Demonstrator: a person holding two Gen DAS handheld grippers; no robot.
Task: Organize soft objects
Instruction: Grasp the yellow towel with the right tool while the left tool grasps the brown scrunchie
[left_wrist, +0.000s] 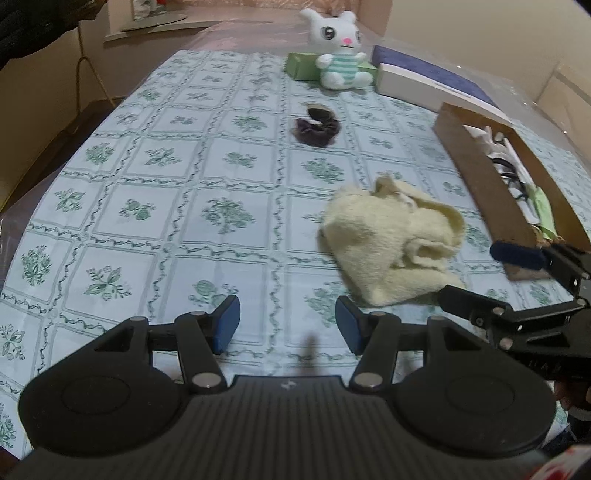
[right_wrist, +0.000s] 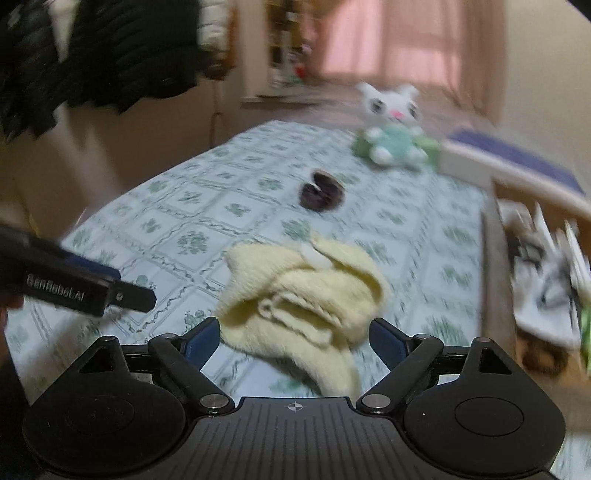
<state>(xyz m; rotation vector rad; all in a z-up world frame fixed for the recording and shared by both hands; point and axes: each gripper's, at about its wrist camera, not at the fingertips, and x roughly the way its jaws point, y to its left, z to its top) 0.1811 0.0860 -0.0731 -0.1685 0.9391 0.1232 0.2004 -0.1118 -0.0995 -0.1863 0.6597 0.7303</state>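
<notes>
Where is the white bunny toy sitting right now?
In the left wrist view, the bunny toy sits upright at the far end of the table, against a green box, with the dark scrunchie nearer the camera.

Both fisheye cameras sit low behind their hand-held grippers, tilted down across the green-patterned cloth-covered surface (left_wrist: 155, 192). They share the crumpled cream towel (left_wrist: 391, 240) nearby and the white plush rabbit (right_wrist: 391, 125) farther off.

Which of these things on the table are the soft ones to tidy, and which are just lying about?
For the job:
- crumpled cream towel
- dark brown fuzzy scrunchie
- white plush bunny in a striped green top
- brown cardboard box, probably the place to put them

Just lying about:
- green packet
- white and purple flat box
</notes>
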